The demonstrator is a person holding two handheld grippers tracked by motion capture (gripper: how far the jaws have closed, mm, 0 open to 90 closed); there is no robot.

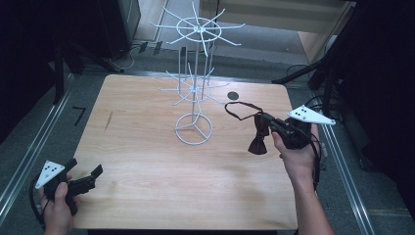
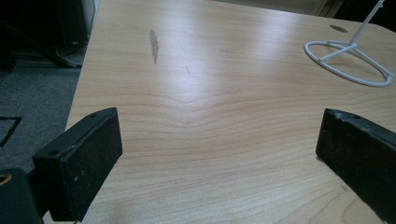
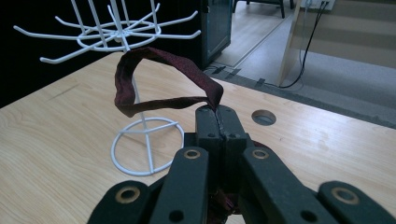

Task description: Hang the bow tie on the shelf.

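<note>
Dark maroon fabric bow tie [image 1: 258, 138] with a thin neck strap hangs from the right gripper [image 1: 270, 123], held above the right part of the table. In the right gripper view, the two black jaws are pressed together on the strap, pinching it at their tips, and the strap [image 3: 154, 81] rises from them in an open loop in front of the rack. In the high view the knotted bow part dangles below the jaws, and the strap loops up and to the left, toward the rack. The right hand [image 1: 296, 154] grips the tool from below, with the grey three-cornered plate [image 1: 310, 115] on top.

The left gripper [image 1: 88, 178] sits at the near left corner of the table, held in the left hand [image 1: 55, 203]. In the left gripper view, its two black padded jaws stand wide apart with bare wood between them, holding nothing.

White wire display rack [image 1: 195, 81] stands upright near the middle of the table, on a round ring base [image 1: 194, 129]. It has two tiers of radiating hooks, one low on the pole and one at the top. Its hooks carry nothing.

Light wooden square table [image 1: 147, 166] has a dark streak [image 1: 108, 121] on its left part and a small round dark hole [image 1: 233, 95] near the far edge, just right of the rack. Grey carpet floor [image 1: 29, 127] surrounds the table.
</note>
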